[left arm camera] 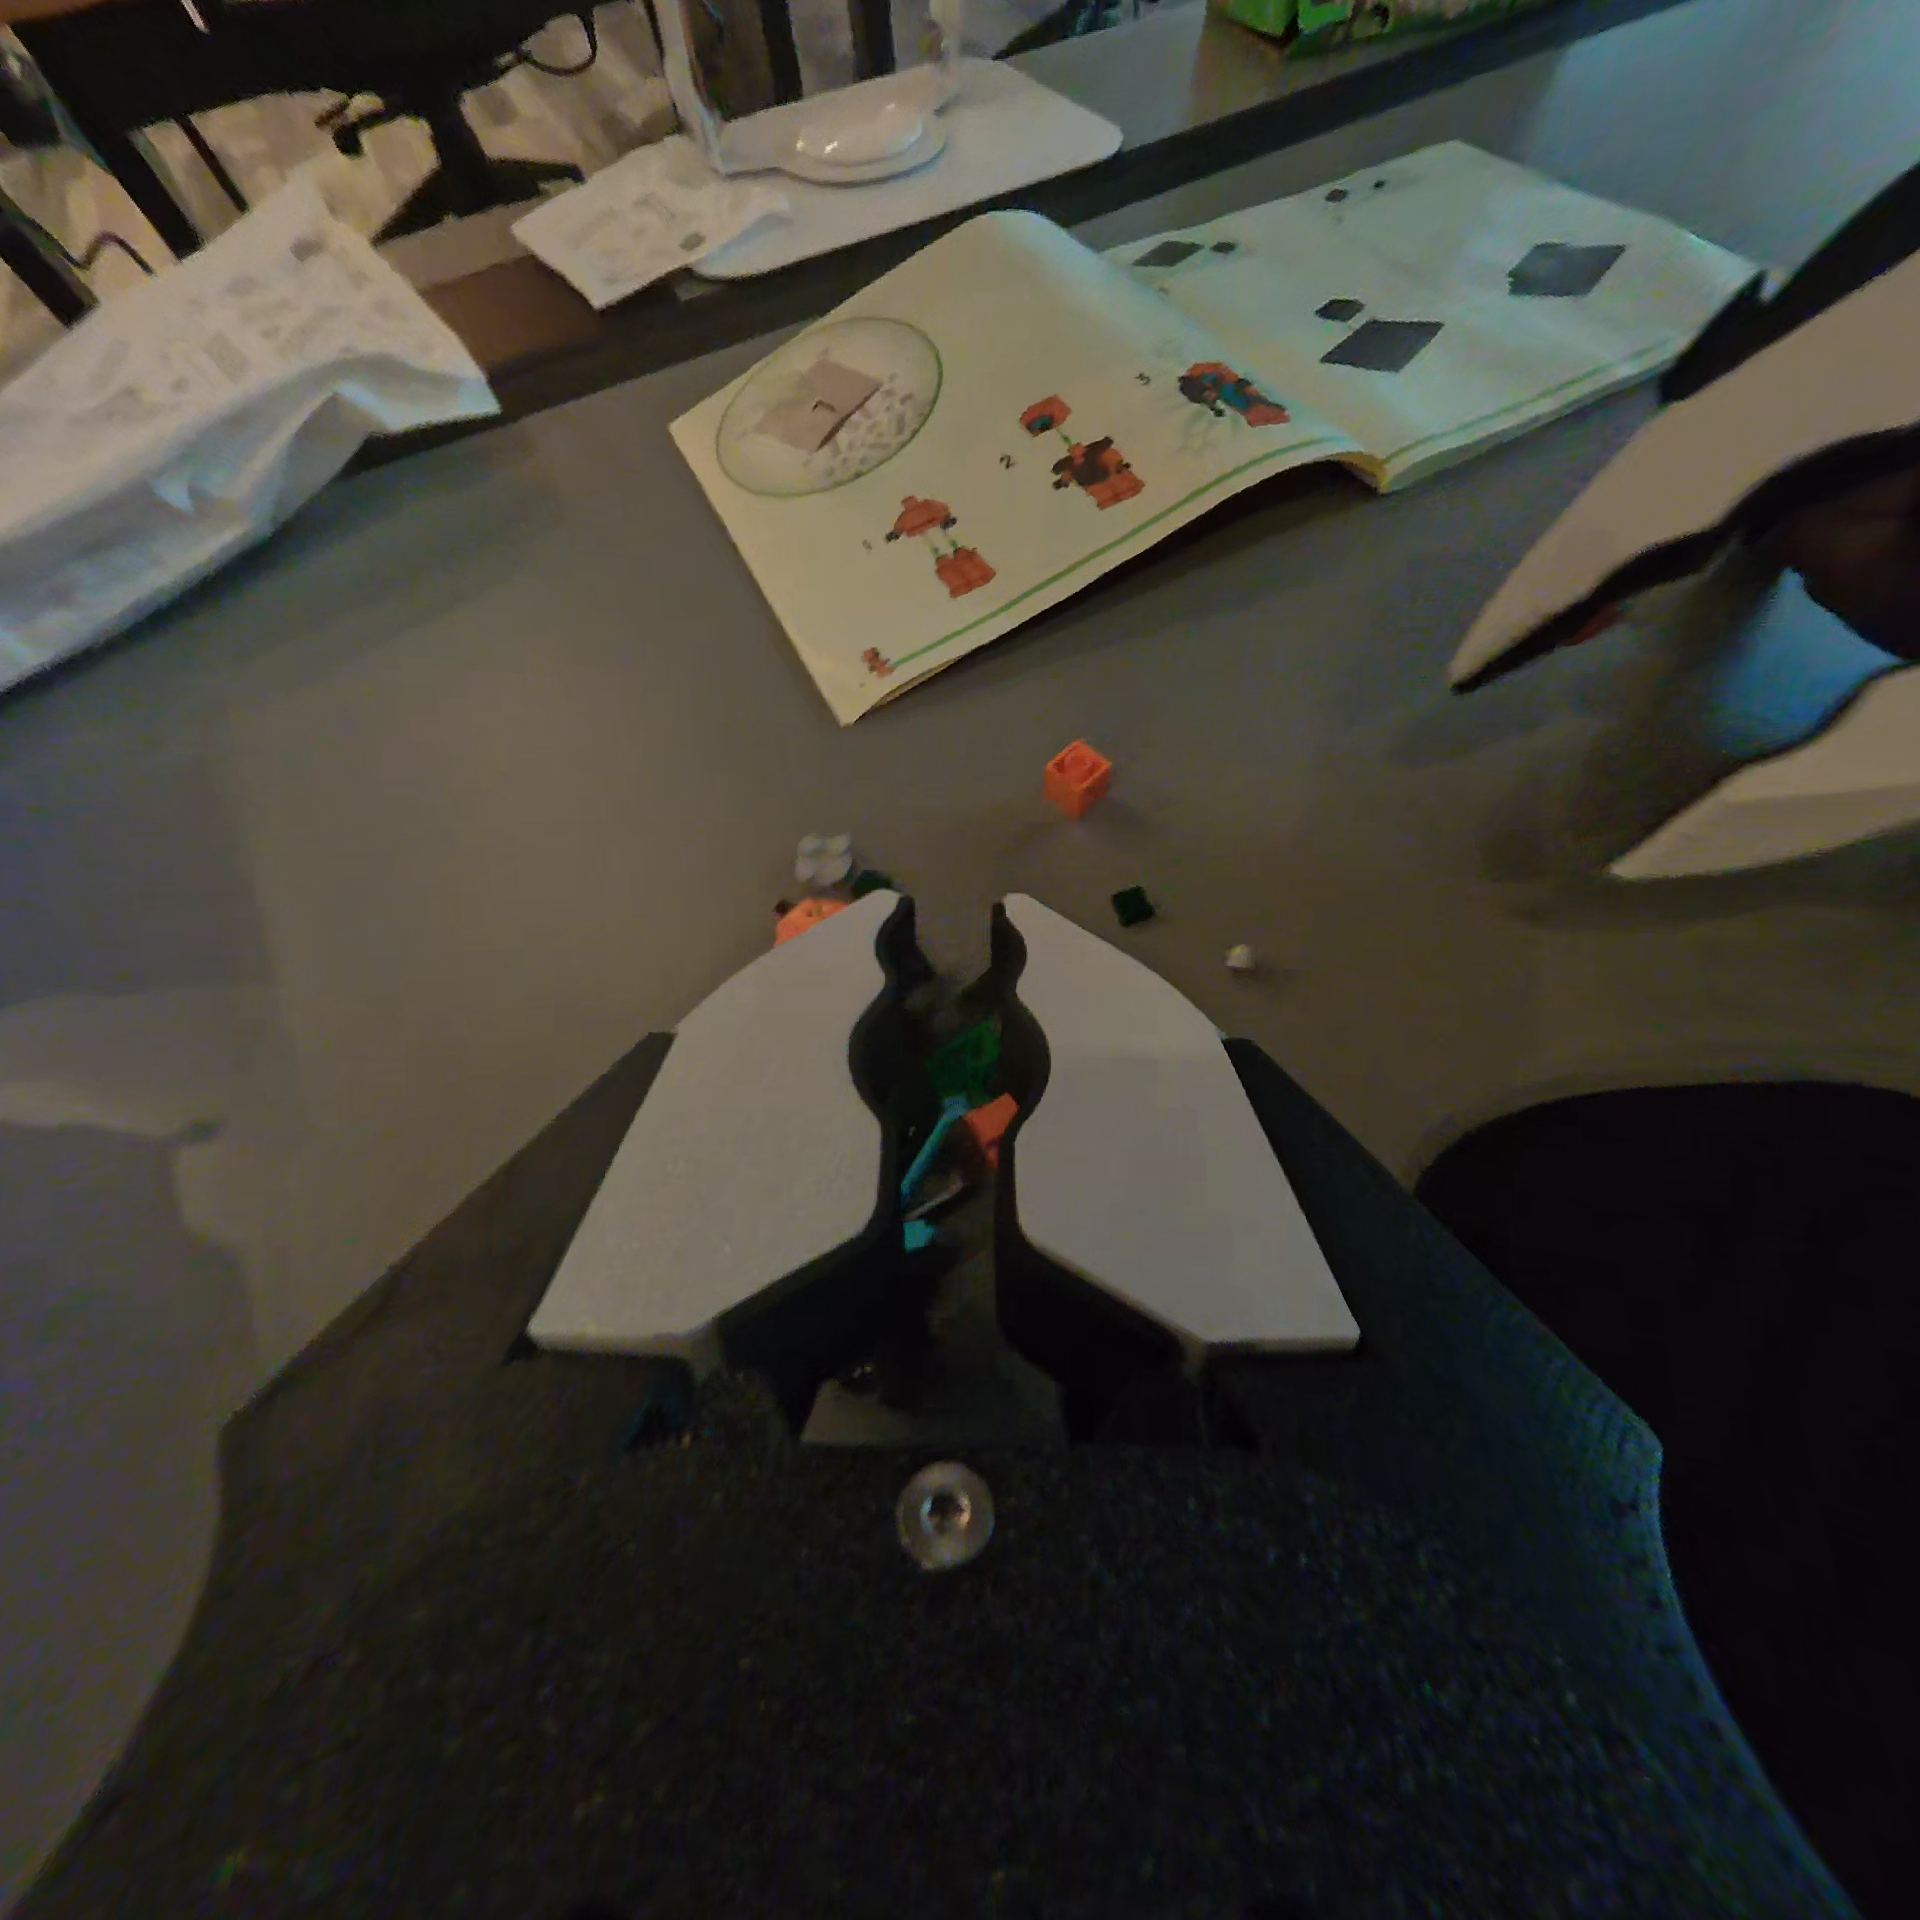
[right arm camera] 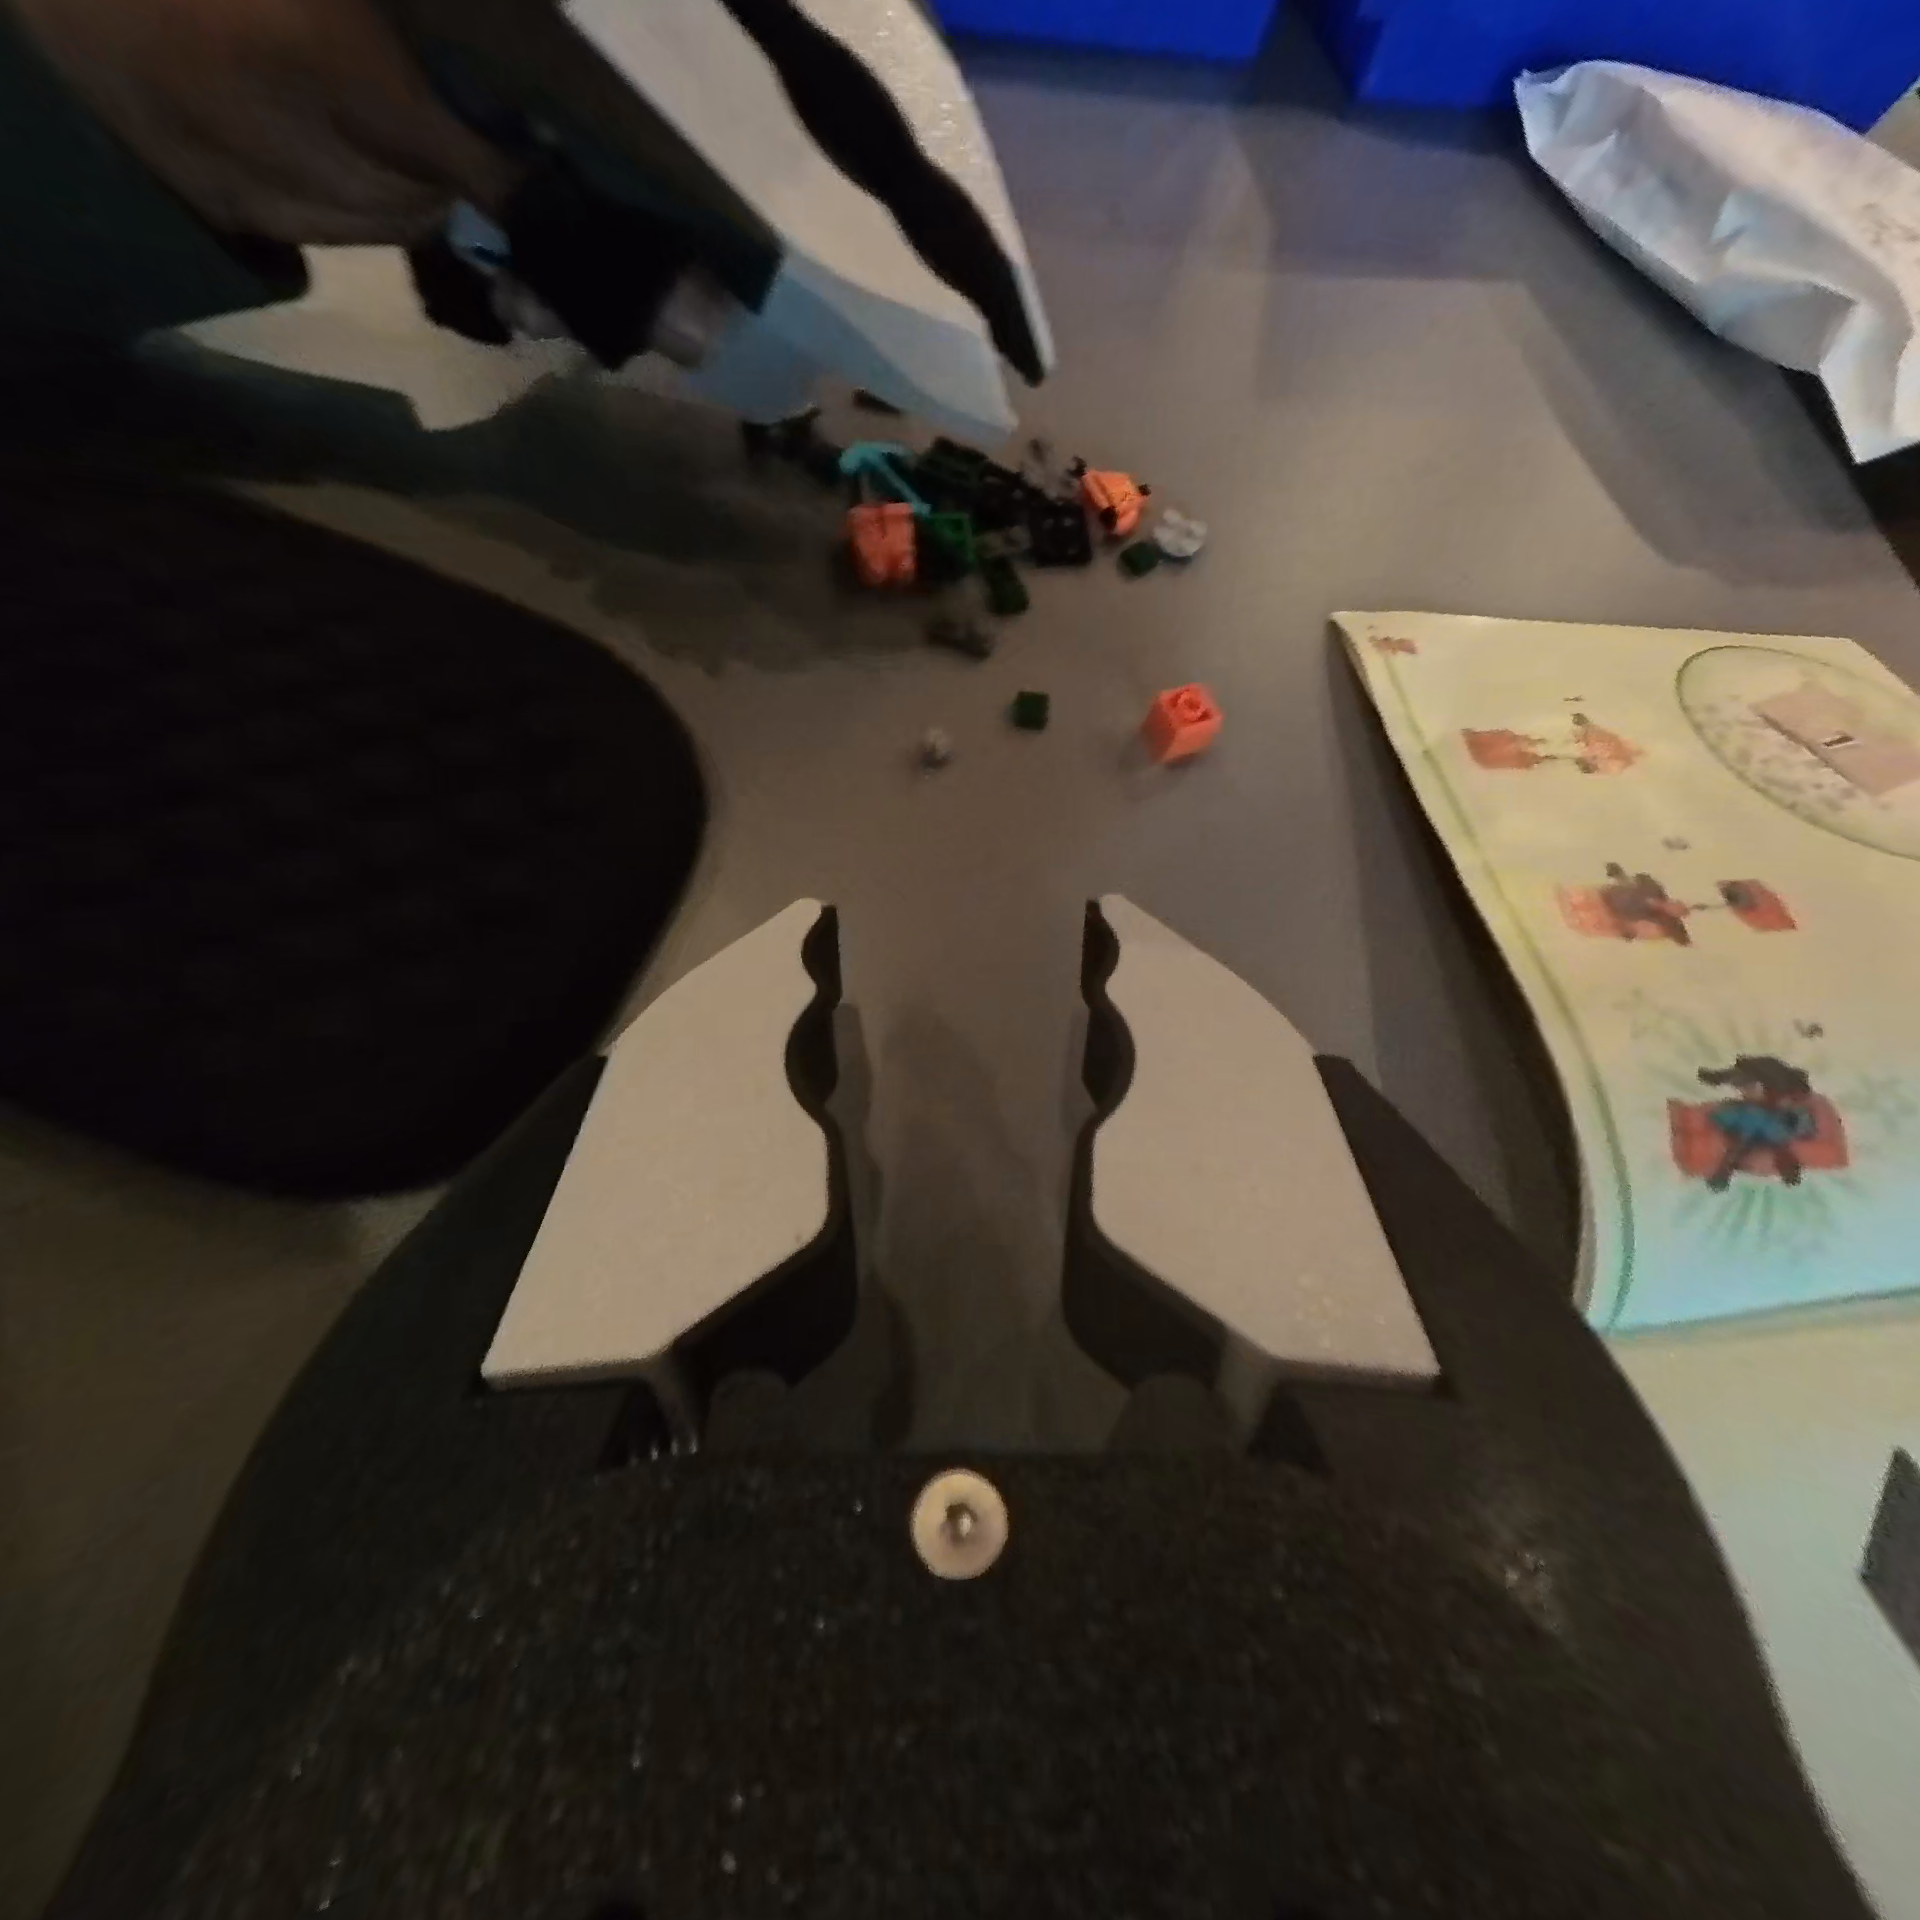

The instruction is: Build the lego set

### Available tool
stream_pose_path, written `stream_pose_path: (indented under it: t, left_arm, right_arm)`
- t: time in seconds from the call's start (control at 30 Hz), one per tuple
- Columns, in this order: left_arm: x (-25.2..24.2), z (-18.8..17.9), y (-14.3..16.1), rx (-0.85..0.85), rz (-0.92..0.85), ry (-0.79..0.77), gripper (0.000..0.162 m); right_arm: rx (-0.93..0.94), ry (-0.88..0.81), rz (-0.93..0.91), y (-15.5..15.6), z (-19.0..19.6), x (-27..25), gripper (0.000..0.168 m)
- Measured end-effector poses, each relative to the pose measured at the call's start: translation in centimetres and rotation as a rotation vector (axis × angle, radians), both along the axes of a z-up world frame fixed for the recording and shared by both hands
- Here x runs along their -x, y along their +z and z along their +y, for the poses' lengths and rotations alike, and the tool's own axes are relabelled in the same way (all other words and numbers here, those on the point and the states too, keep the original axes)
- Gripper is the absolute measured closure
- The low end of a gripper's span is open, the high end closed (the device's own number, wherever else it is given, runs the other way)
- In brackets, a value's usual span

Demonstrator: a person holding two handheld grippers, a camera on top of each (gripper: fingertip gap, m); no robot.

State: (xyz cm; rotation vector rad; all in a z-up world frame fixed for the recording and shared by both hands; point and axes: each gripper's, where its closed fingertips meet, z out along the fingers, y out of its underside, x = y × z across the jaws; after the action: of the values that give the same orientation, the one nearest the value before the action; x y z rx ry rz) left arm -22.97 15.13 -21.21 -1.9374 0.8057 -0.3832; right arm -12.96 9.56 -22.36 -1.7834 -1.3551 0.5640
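Left gripper (left arm camera: 954,914) hovers over the brick pile (right arm camera: 977,530), jaws nearly closed, grasping nothing; right gripper (right arm camera: 958,920) gapes empty near the orange brick (right arm camera: 1182,722).

The left gripper (left arm camera: 956,914) hides most of the brick pile (left arm camera: 961,1122); the booklet (right arm camera: 1683,935) runs off-frame

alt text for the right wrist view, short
The right claw hovers open over a grey table, aimed at a lone orange brick and a pile of lego pieces. An open instruction booklet lies right.
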Motion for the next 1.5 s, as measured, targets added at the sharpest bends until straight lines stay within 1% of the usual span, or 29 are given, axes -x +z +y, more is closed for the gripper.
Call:
stream_pose_path:
  t: [0.1, 0.23, 0.4, 0.5, 0.67, 0.77, 0.87, 0.97, 1.03, 1.2, 1.3, 1.37, 1.5]
  left_arm:
    - [-0.9, 0.0, 0.2, -0.026, 0.016, 0.012, 0.149]
    - [-1.7, -0.1, 0.3, -0.024, -0.003, 0.045, 0.149]
    - [-1.3, 0.1, 0.6, -0.065, -0.012, 0.112, 0.15]
    - [-1.0, 0.0, 0.8, -0.055, -0.04, 0.115, 0.15]
    - [-0.4, -0.4, 0.2, -0.002, -0.004, 0.018, 0.152]
    - [0.2, -0.2, 0.0, 0.002, 0.03, -0.076, 0.148]
    - [0.6, 0.3, 0.1, 0.006, 0.03, -0.168, 0.145]
    - [1.1, 0.6, 0.0, 0.061, 0.019, -0.214, 0.145]
    - [1.6, 0.4, 0.0, 0.093, 0.034, -0.193, 0.143]
    - [1.7, -1.5, 1.0, 0.008, 0.048, -0.111, 0.143]
    - [1.2, -2.4, 1.2, -0.036, 0.047, -0.065, 0.144]
    - [0.8, -2.9, 1.4, -0.033, 0.027, -0.039, 0.144]
    - [0.2, -4.0, 2.0, -0.047, 0.024, -0.029, 0.144]
  right_arm:
    - [-0.002, 0.02, 0.001, 0.0, -0.9, -1.0, 0.124]
    - [0.013, 0.027, 0.034, 0.1, -1.3, -2.1, 0.124]
    - [0.053, 0.021, 0.097, 0.5, -1.4, -2.4, 0.124]
    - [0.059, 0.005, 0.101, 0.4, -1.2, -2.3, 0.124]
    - [0.049, -0.034, 0.073, -0.1, -0.3, -1.5, 0.124]
    - [0.054, -0.079, 0.049, -0.5, 0.4, -1.0, 0.124]
    - [0.074, -0.135, 0.045, -0.8, 0.9, -0.7, 0.124]
    - [0.086, -0.16, 0.045, -0.5, 1.1, -0.4, 0.124]
    - [0.081, -0.151, 0.056, 0.0, 1.0, -0.3, 0.124]
    - [0.07, -0.073, 0.059, 1.1, -0.4, -0.6, 0.124]
    - [0.054, -0.04, 0.023, 1.2, -1.2, -1.2, 0.123]
    - [0.075, -0.027, 0.031, 1.2, -1.8, -1.3, 0.123]
    - [0.052, -0.022, 0.035, 1.0, -2.5, -1.0, 0.127]
